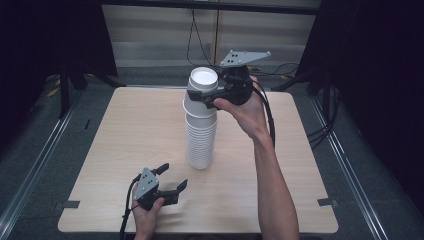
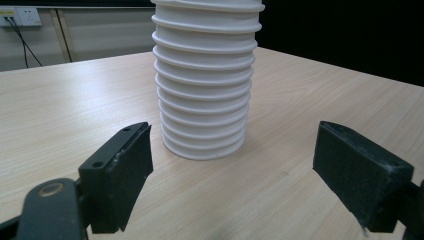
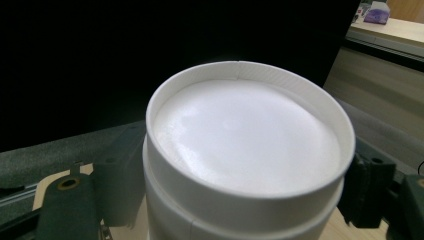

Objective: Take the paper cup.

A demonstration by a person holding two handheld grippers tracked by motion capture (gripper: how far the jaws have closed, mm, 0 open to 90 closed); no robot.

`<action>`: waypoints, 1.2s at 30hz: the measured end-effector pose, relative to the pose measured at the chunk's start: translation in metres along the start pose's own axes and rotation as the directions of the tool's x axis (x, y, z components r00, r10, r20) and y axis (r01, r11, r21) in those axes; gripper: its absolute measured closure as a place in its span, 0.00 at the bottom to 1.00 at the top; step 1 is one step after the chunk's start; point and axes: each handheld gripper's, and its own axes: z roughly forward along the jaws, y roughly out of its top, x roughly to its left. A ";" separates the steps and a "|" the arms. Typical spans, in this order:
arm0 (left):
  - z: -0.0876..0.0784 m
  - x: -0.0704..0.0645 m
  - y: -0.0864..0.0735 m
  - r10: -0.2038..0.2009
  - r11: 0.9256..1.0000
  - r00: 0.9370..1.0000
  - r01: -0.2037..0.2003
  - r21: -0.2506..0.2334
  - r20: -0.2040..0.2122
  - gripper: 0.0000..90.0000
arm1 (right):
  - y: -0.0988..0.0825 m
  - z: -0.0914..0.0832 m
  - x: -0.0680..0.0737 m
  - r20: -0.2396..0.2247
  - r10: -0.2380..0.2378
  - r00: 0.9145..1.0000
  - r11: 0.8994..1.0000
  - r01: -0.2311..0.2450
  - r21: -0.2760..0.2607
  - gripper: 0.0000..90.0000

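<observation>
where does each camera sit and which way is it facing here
High view: above the person's side, looking forward and down on the table; both forearms, left gripper, right gripper.
Left gripper view: low near the tabletop, facing the cup stack; its open jaws show.
Right gripper view: up high, facing the upside-down top cup its jaws clamp.
All three share the cup stack.

the stack of cups (image 1: 201,135) is showing plain white, ringed with pale ribs down its side. the top cup (image 3: 247,150) is looking white too, its upturned bottom glaring. the table (image 1: 125,145) is showing light wood grain. both grippers, left (image 1: 170,181) and right (image 1: 212,95), are looking black, with grey plates. the floor (image 1: 30,150) is appearing dark grey, perhaps carpet.
</observation>
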 end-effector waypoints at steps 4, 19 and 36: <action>0.000 0.000 0.000 0.000 1.000 1.000 0.000 0.000 0.000 0.18 | 0.000 -0.003 -0.002 -0.003 0.015 1.000 0.999 -0.015 -0.031 0.24; 0.000 0.000 0.000 -0.002 1.000 1.000 0.002 0.001 0.000 0.18 | 0.005 -0.013 -0.003 -0.014 0.033 0.999 0.995 -0.034 -0.094 0.24; 0.000 0.000 0.000 -0.002 1.000 1.000 0.002 0.000 0.001 0.18 | 0.003 -0.028 -0.003 -0.028 0.066 0.997 0.968 -0.071 -0.240 0.24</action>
